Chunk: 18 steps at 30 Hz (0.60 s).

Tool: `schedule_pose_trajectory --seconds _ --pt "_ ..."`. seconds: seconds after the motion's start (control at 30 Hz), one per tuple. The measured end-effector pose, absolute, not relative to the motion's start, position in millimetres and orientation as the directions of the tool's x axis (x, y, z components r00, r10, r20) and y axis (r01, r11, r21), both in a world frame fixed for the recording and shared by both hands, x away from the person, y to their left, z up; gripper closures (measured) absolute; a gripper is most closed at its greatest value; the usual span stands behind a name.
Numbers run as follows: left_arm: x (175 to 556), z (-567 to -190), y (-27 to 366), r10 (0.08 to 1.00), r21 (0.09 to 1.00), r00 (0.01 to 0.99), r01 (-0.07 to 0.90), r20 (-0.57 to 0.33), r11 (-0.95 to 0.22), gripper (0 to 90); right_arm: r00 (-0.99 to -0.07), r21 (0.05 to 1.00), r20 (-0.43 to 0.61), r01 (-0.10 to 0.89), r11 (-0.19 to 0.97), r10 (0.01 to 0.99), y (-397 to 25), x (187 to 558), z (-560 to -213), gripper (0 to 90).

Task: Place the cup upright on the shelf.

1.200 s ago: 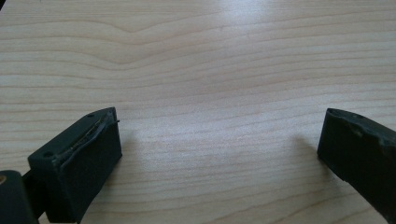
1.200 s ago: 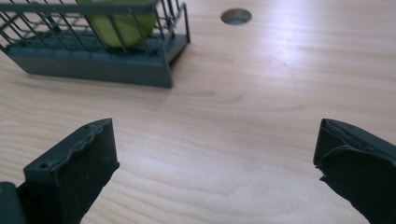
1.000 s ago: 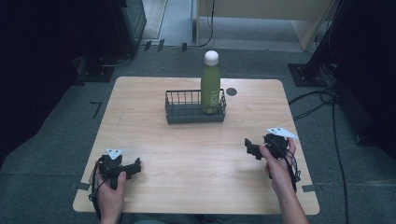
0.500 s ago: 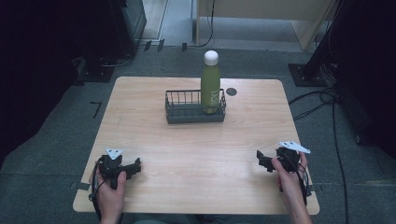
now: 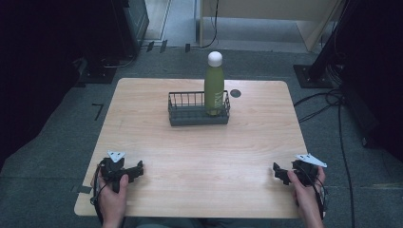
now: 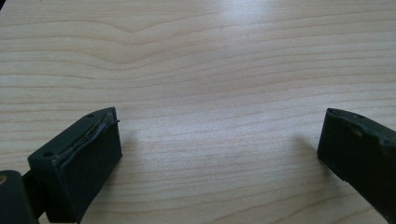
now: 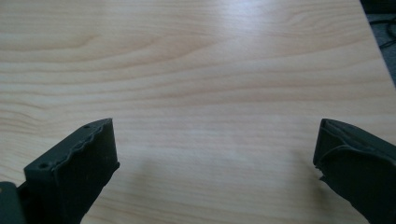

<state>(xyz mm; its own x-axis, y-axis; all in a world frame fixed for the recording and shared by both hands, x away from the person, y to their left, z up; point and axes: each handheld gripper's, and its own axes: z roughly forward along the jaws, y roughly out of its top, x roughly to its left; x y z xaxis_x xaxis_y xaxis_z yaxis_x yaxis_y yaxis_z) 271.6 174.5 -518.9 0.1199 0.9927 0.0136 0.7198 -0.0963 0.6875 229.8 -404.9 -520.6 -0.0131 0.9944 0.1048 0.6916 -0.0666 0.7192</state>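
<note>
A green bottle [image 5: 214, 88] with a white cap stands upright at the right end of a dark wire basket [image 5: 190, 113] near the table's far edge. My left gripper [image 5: 134, 171] rests at the near left of the wooden table [image 5: 199, 147], held by a hand. Its jaws stand wide apart over bare wood, so my left gripper [image 6: 219, 140] is open and holds nothing. My right gripper [image 5: 279, 172] sits at the near right corner, also in a hand. In its own view my right gripper [image 7: 215, 149] is open with only tabletop between the jaws.
A small dark round mark [image 5: 235, 93] lies on the table just right of the basket. Cables [image 5: 328, 102] trail over the grey floor to the right. A dark stand base [image 5: 311, 76] sits beyond the table's far right corner.
My right gripper has moved toward the near right corner of the table and come down onto it. My left gripper has stayed in place.
</note>
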Motion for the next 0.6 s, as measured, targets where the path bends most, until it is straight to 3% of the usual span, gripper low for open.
schedule_pose_trajectory --seconds 0.37,0.6 --pt "271.5 -518.9 174.5 0.993 0.688 0.12 0.72 0.014 -0.096 0.0 0.028 0.716 0.009 0.697 -0.026 1.0 -426.1 212.2 -527.2 0.0" --pt "271.5 -518.9 174.5 0.993 0.688 0.12 0.719 0.014 -0.096 0.0 0.002 0.712 0.026 0.702 -0.02 1.0 -442.5 203.2 -527.8 0.0"
